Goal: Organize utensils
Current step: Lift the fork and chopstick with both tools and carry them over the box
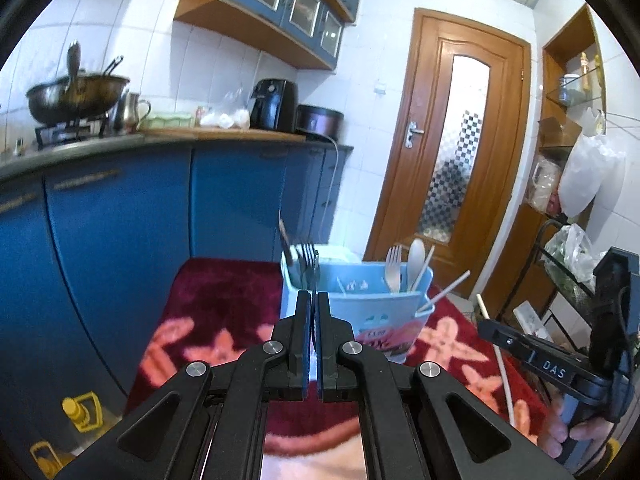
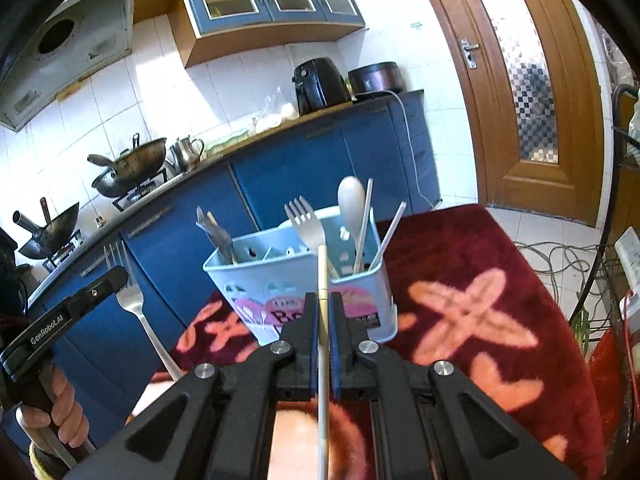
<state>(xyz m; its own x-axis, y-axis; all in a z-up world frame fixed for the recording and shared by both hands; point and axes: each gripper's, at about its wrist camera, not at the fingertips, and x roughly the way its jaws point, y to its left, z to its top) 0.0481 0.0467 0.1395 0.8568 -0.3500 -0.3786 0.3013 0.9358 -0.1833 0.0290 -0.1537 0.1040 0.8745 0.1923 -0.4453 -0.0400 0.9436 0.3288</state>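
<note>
Fingers clamped my fork [image 1: 308, 264] at left and chopstick [image 2: 322, 280] at right; either could slip or snag the caddy [image 2: 296, 280] rim.

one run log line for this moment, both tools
left tool: shut on fork | right tool: shut on chopstick | blue caddy: ahead on red blanket

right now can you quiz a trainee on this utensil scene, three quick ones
1. True or false: the left gripper is shut on a fork.
2. What does the right gripper hold? A) spoon B) chopstick C) knife
3. What colour is the holder on the red cloth?

Key: 1. True. 2. B, a chopstick between its fingers. 3. Light blue; a spoon already stands in it.
</note>
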